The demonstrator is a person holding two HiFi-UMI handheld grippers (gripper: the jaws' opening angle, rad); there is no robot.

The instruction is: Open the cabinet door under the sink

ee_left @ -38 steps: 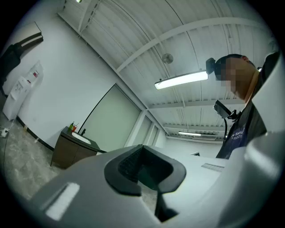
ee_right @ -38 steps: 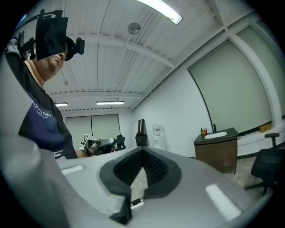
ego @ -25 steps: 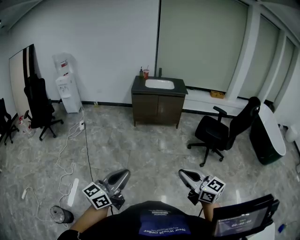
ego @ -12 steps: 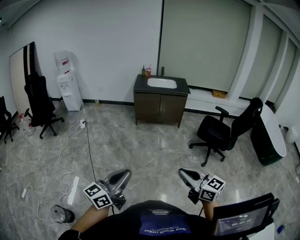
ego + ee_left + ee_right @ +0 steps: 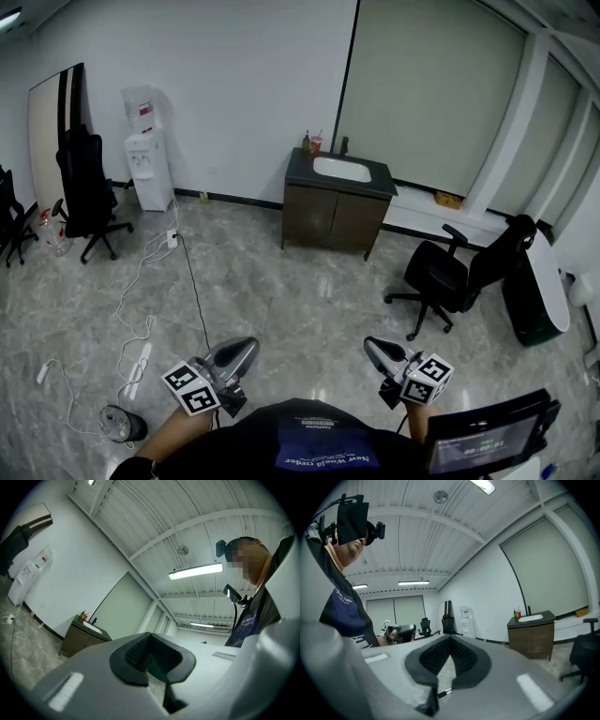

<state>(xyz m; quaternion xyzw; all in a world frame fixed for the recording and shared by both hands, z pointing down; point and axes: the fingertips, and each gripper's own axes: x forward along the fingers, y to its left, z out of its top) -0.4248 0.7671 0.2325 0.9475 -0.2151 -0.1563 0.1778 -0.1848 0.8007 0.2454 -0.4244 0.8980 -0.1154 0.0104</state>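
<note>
A dark brown cabinet (image 5: 336, 217) with two closed doors stands against the far wall, under a white sink (image 5: 342, 169). It is several steps away across the marble floor. My left gripper (image 5: 246, 350) and right gripper (image 5: 372, 347) are held low in front of the person's body, both pointing toward the cabinet and far from it. In the left gripper view the left gripper (image 5: 149, 634) is shut on nothing, with the cabinet (image 5: 77, 637) small at the left. In the right gripper view the right gripper (image 5: 450, 637) has its pads meeting at the tip, empty, and the cabinet (image 5: 532, 634) sits at the right.
A black office chair (image 5: 455, 277) stands right of the cabinet. A water dispenser (image 5: 148, 167) and another black chair (image 5: 89, 197) are at the left wall. White cables (image 5: 141, 309) trail over the floor, with a small round dark object (image 5: 122, 424) near the left gripper.
The view has shifted, so the cabinet now sits further right and slightly lower in the head view. Both grippers hold the same pose and stay shut.
</note>
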